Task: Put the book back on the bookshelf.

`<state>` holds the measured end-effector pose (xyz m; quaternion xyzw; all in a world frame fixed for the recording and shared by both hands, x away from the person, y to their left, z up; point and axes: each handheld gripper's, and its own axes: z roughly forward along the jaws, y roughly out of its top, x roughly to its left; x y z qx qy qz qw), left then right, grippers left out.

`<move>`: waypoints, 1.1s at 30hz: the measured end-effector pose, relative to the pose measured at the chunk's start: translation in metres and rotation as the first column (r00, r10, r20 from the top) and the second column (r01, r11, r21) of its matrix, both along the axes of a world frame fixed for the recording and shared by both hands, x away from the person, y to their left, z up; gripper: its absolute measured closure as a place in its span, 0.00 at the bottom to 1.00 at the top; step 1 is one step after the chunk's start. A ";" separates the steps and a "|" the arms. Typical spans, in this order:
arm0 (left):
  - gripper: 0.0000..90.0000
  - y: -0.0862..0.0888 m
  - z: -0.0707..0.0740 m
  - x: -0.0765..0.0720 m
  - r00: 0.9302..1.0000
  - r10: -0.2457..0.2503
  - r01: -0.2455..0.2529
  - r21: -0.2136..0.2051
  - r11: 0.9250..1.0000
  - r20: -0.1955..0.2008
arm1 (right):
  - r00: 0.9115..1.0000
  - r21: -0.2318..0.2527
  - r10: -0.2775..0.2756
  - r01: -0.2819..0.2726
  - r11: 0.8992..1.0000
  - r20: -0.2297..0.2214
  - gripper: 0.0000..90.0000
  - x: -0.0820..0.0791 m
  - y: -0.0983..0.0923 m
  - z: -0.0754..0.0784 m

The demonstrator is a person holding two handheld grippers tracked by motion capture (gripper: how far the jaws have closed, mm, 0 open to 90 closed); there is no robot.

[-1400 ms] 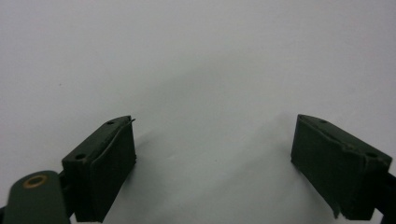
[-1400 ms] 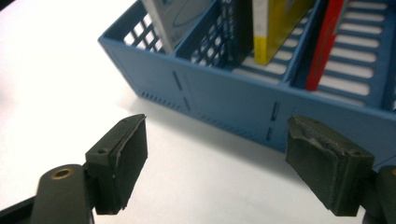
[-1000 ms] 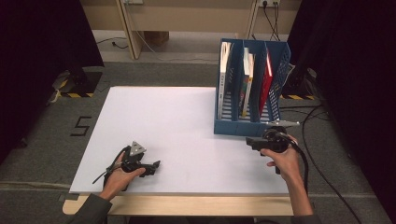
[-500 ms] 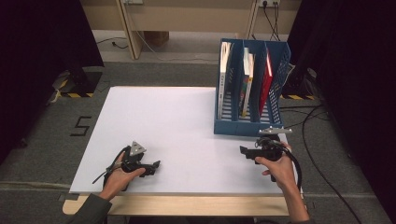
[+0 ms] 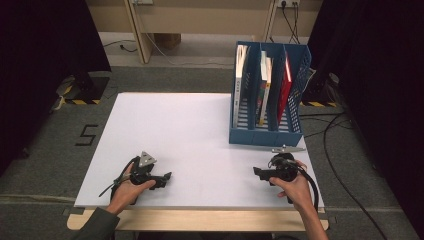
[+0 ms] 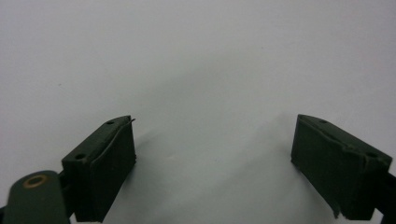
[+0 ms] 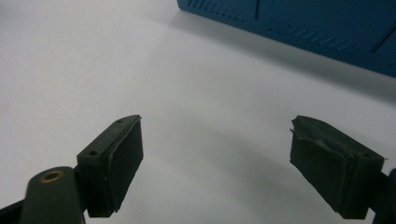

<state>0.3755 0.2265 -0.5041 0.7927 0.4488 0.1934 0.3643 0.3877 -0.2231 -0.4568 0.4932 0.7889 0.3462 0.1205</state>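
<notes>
My left gripper (image 5: 167, 177) rests low on the white table (image 5: 180, 135) near its front left, held in a hand, jaws pointing right. Its own view shows the left gripper (image 6: 212, 168) open, with bare white surface between the jaws. My right gripper (image 5: 257, 172) sits near the front right, in front of the blue file rack (image 5: 267, 100), jaws pointing left. From its own camera the right gripper (image 7: 215, 163) is open with nothing between the jaws, and the blue file rack (image 7: 299, 28) crosses the top right.
The rack holds several upright books, among them a white one (image 5: 241, 75) and a red one (image 5: 286, 85). Cables (image 5: 335, 135) lie on the floor right of the table. A wooden edge (image 5: 200, 220) runs along the table's front.
My right gripper has come down and toward the front edge, away from the rack, and a little left. My left gripper has stayed where it was.
</notes>
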 end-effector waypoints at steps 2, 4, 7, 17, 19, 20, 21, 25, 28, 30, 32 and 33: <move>0.14 0.000 0.000 0.000 1.000 0.000 0.000 0.000 1.000 0.000 | 1.000 -0.008 0.007 -0.007 1.000 -0.006 0.20 -0.001 0.000 -0.003; 0.14 0.000 0.000 0.000 1.000 0.000 0.000 0.000 1.000 0.000 | 1.000 -0.014 0.004 -0.005 1.000 -0.017 0.20 -0.003 0.002 -0.006; 0.14 0.000 0.000 0.000 1.000 0.000 0.000 0.000 1.000 0.000 | 1.000 -0.036 0.009 -0.010 0.999 -0.020 0.20 -0.005 0.003 -0.009; 0.14 0.000 0.000 0.000 1.000 0.000 0.000 0.000 1.000 0.000 | 0.999 -0.061 0.021 -0.024 0.998 -0.041 0.19 -0.014 0.006 -0.021; 0.14 0.000 0.000 0.000 1.000 0.000 0.000 0.000 1.000 0.000 | 0.999 -0.076 0.025 -0.028 0.997 -0.040 0.19 -0.016 0.007 -0.023; 0.14 0.000 0.000 0.000 1.000 0.000 0.000 0.000 1.000 0.000 | 0.999 -0.082 0.027 -0.031 0.996 -0.040 0.18 -0.017 0.007 -0.024; 0.14 0.000 0.000 0.000 1.000 0.000 0.000 0.000 1.000 0.000 | 0.999 -0.086 0.034 -0.036 0.996 -0.029 0.18 -0.018 0.008 -0.025; 0.14 0.000 0.000 0.000 1.000 0.000 0.000 0.000 1.000 0.000 | 0.999 -0.109 0.042 -0.043 0.993 -0.009 0.17 -0.022 0.010 -0.027; 0.14 0.000 0.000 0.000 1.000 0.000 0.000 0.000 1.000 0.000 | 0.998 -0.145 0.065 -0.060 0.988 0.027 0.17 -0.026 0.013 -0.031; 0.14 0.000 0.000 0.000 1.000 0.000 0.000 0.000 1.000 0.001 | 0.997 -0.160 0.067 -0.060 0.985 0.037 0.16 -0.029 0.014 -0.032; 0.14 0.000 0.000 0.000 1.000 0.000 0.000 0.000 1.000 0.001 | 0.997 -0.155 0.067 -0.059 0.986 0.046 0.16 -0.030 0.014 -0.032; 0.14 0.000 0.000 0.000 1.000 0.000 0.000 0.000 1.000 0.000 | 0.996 -0.149 0.069 -0.060 0.987 0.059 0.16 -0.030 0.013 -0.034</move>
